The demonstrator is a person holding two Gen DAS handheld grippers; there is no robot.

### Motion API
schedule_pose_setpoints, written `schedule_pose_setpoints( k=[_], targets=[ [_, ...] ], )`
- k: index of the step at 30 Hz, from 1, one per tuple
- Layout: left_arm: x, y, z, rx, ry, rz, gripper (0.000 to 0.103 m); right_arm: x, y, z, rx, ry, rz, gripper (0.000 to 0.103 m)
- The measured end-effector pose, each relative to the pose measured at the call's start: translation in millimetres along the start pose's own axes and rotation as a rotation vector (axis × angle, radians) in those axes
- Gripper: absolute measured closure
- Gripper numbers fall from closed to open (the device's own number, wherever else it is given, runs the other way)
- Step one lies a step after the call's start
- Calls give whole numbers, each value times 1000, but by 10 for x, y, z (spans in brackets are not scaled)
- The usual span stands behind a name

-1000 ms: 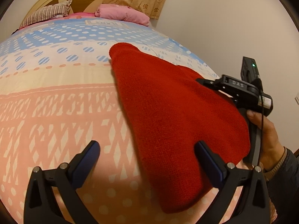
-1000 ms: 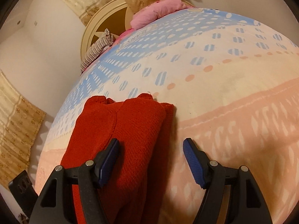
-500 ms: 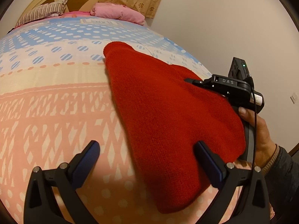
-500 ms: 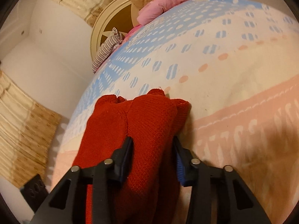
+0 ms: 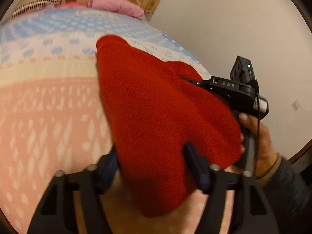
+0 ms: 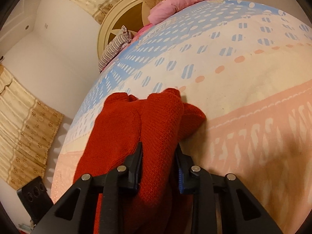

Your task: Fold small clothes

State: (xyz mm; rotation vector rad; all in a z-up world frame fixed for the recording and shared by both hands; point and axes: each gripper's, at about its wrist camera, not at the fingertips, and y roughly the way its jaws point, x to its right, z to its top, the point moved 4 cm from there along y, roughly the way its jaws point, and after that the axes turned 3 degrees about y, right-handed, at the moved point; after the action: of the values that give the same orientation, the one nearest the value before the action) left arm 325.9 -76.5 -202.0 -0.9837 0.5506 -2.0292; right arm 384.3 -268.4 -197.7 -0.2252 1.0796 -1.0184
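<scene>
Garment: a red knit garment (image 5: 156, 117) lies on the patterned bed cover (image 5: 48, 117), toward the bed's wall-side edge, already doubled into a long thick strip.
Left claw (image 5: 154, 167): jaws have just been closing around the near end of the knit; cloth sits between them, but the blur hides whether the pads press yet (so I cannot tell if it grips).
Right claw (image 6: 159, 167): jaws have just been closing and now pinch a bunched ridge of the knit, pads pressing both sides.
Handling: soft, limp, light, thick and springy; it will sag and stretch when lifted, not slip.
Where to hold: at the folded edges or corners, pinching all layers together.
Background: pink pillow (image 6: 175, 3) at the headboard.
</scene>
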Motion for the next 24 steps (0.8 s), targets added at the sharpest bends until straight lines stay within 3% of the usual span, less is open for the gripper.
schedule_pose_setpoints(
  k=[4, 6, 12, 24],
  targets=[
    [26, -101, -14, 36, 2, 7, 60, -100, -114, -10, 31, -11, 10, 75],
    [68, -151, -28, 45, 11, 21, 62, -155, -180, -18, 41, -13, 25, 75],
    [289, -324, -92, 74, 73, 60, 66, -281, -444, -100, 62, -34, 36, 76],
    [667, -492, -181, 98, 121, -12, 67, -260, -1020, -392, 97, -32, 20, 76]
  ],
)
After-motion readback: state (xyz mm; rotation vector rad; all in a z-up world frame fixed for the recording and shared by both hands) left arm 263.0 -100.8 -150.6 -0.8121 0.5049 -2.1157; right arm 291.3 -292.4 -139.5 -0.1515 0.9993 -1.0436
